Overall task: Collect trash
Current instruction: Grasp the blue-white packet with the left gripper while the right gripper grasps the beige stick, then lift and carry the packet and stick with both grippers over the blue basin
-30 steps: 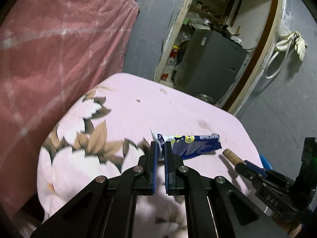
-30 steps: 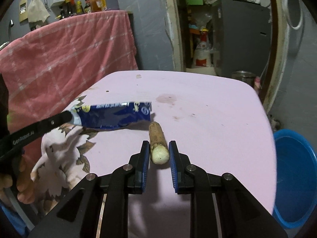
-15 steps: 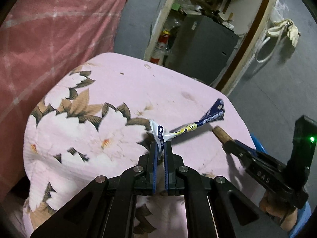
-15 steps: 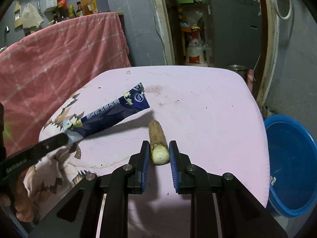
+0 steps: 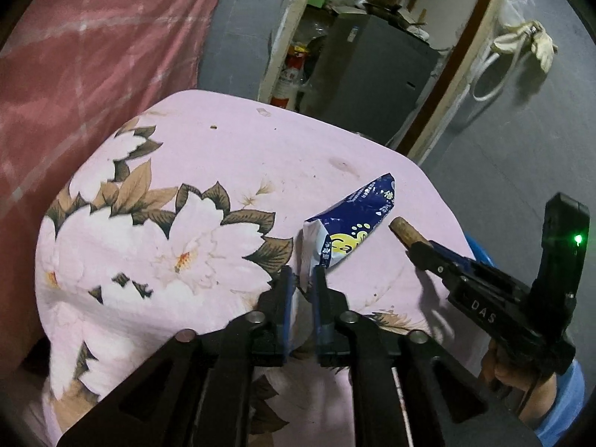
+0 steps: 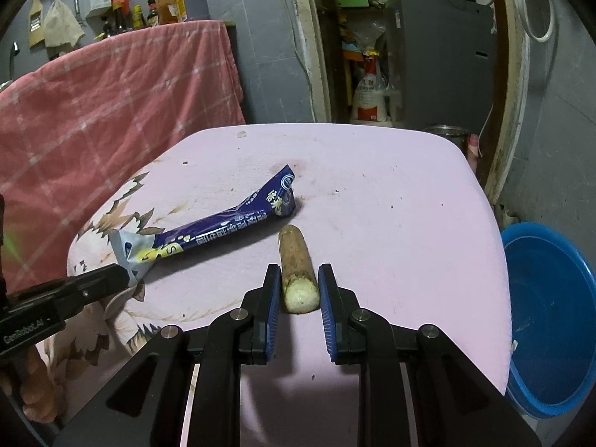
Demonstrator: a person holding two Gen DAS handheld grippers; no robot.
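Now the wrapper's (image 5: 350, 223) white end stands between the left fingers (image 5: 285, 290).

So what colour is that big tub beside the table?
Bright blue tub, clearest in the right wrist view.

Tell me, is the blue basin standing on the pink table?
No, in the right wrist view the blue basin sits lower, beside the right edge of the pink table, not on it.

Left claw (image 5: 301, 283) jaws just parting — blue wrapper (image 5: 354, 229) (white end between them) swung from level to slanting.
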